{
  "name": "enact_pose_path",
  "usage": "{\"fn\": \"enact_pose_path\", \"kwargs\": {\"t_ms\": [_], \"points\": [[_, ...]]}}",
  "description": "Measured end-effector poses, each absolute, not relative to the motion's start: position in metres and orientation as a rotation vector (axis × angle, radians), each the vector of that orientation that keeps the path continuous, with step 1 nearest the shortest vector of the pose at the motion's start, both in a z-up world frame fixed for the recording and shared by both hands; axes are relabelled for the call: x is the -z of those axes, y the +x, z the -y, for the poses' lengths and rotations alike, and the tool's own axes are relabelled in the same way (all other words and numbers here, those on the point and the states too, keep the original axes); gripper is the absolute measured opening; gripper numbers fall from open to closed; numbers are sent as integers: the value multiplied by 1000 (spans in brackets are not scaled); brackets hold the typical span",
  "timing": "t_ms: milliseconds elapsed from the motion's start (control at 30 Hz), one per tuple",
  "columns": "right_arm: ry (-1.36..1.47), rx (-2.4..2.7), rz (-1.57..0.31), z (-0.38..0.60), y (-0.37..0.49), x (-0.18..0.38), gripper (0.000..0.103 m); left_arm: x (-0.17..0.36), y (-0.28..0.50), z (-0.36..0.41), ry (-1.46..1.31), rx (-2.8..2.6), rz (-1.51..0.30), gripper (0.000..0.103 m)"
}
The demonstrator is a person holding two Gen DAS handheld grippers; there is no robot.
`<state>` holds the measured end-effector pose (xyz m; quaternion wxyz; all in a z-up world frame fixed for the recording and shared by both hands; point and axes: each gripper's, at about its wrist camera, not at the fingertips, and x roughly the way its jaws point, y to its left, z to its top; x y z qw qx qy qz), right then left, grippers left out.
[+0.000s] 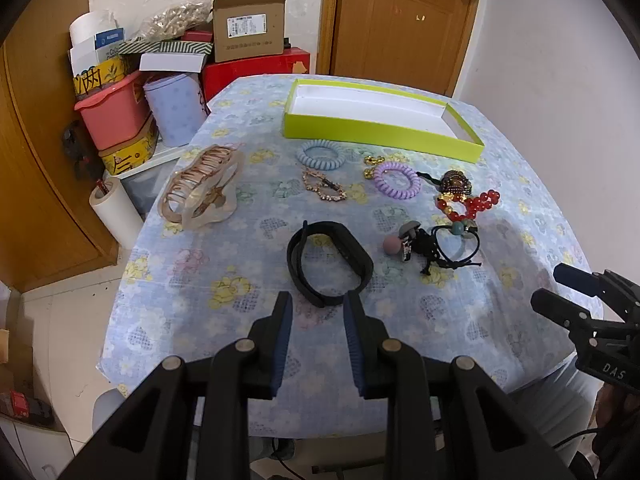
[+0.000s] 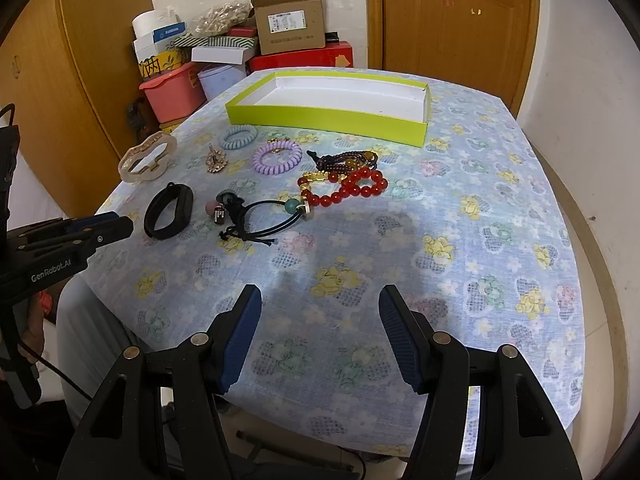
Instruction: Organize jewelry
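A lime-green tray (image 1: 376,128) (image 2: 320,118) with a white bottom stands empty at the table's far side. In front of it lie a big clear hair claw (image 1: 200,192) (image 2: 146,158), a blue coil tie (image 1: 320,155), a purple coil tie (image 1: 396,180) (image 2: 277,157), a gold clip (image 1: 324,186), a red bead bracelet (image 1: 472,202) (image 2: 352,188), black hair ties (image 1: 448,248) (image 2: 260,220) and a black band (image 1: 328,264) (image 2: 168,212). My left gripper (image 1: 318,304) is open just short of the black band. My right gripper (image 2: 320,300) is open and empty over the near table.
The table has a blue floral cloth (image 2: 440,240). Stacked boxes, a pink bin (image 1: 112,112) and a cardboard box (image 1: 248,28) stand beyond the table's far left. A wooden door (image 1: 400,20) is behind. The right gripper shows in the left wrist view at right (image 1: 560,292).
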<state>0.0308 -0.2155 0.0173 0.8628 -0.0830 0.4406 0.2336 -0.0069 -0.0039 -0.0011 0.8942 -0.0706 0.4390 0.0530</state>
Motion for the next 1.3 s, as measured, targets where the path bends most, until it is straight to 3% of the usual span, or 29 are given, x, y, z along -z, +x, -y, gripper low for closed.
{"fn": "enact_pose_path", "kwargs": {"t_ms": [1300], "points": [[-174,-479,-925,221,29,-20,62,1,-12,16,-86,-88,-927,28]]}}
